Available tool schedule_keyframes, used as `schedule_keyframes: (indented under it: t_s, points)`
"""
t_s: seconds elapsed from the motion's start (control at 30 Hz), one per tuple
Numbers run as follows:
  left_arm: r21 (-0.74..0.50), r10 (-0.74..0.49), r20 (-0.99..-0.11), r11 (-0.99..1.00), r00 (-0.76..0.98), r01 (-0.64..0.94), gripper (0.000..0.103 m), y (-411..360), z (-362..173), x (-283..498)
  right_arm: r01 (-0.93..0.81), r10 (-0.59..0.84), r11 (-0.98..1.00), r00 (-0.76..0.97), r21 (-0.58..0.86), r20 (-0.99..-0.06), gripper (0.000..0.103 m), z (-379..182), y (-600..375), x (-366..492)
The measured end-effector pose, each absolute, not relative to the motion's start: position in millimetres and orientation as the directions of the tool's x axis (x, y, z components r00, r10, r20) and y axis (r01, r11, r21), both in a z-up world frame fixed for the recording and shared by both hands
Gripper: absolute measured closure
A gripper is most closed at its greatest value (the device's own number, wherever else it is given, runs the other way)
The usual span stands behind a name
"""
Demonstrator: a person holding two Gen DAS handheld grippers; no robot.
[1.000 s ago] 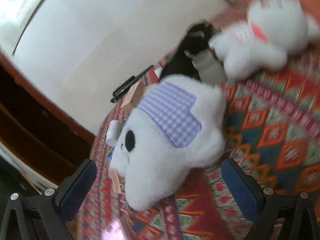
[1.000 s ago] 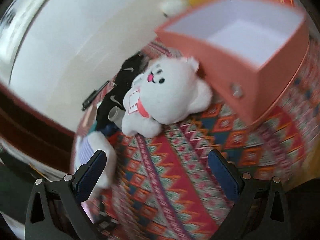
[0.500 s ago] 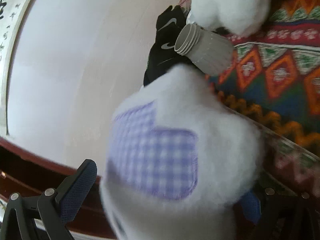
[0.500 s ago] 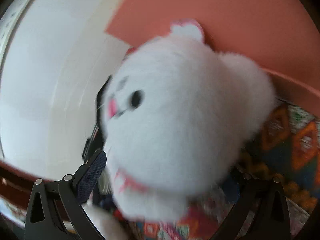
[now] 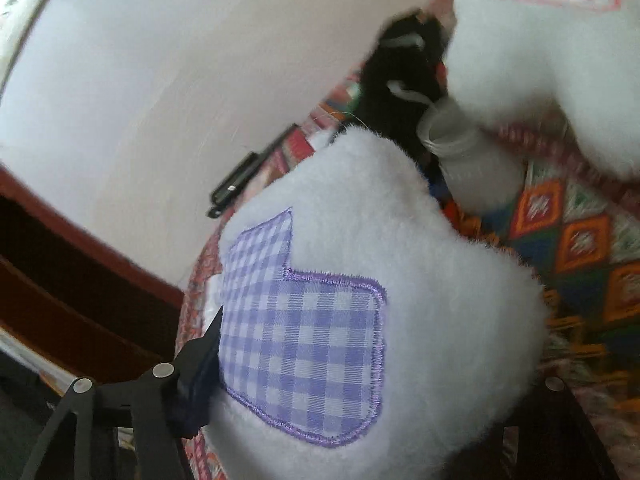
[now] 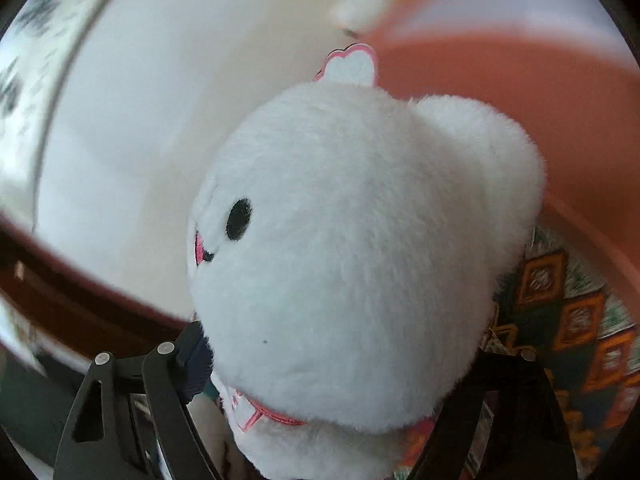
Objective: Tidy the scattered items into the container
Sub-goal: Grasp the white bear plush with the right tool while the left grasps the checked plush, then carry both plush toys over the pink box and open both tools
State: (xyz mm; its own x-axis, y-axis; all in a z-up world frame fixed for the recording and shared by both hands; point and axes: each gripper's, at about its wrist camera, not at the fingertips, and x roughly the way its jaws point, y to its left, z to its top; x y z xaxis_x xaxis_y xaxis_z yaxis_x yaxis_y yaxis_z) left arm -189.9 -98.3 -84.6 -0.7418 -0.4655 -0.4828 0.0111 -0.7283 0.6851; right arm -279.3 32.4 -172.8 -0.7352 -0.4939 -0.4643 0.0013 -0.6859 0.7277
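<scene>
Clamped: left fingers (image 5: pixel 200 376) on checked-patch plush (image 5: pixel 360 300) beside bottle (image 5: pixel 472 160), right fingers (image 6: pixel 196 364) on white plush (image 6: pixel 352 248) against pink box (image 6: pixel 500 92).

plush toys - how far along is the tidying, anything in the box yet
Done: nothing shows inside the box; its interior is mostly out of view. In hand: the left gripper has its jaws around the patch plush, and the right gripper has its jaws around the bear plush beside the box wall. Left: both plushes, the bottle, black cloth and pen on the tablecloth.
</scene>
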Motion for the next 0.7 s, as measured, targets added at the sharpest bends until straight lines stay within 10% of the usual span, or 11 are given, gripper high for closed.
schedule_keyframes:
  t_s: [0.7]
  points:
    - [0.534, -0.149, -0.301, -0.845, -0.942, -0.037, 0.033, 53, 48, 14, 0.159, -0.452, -0.794, -0.800, 0.588, -0.395, 0.018, -6, 153, -95]
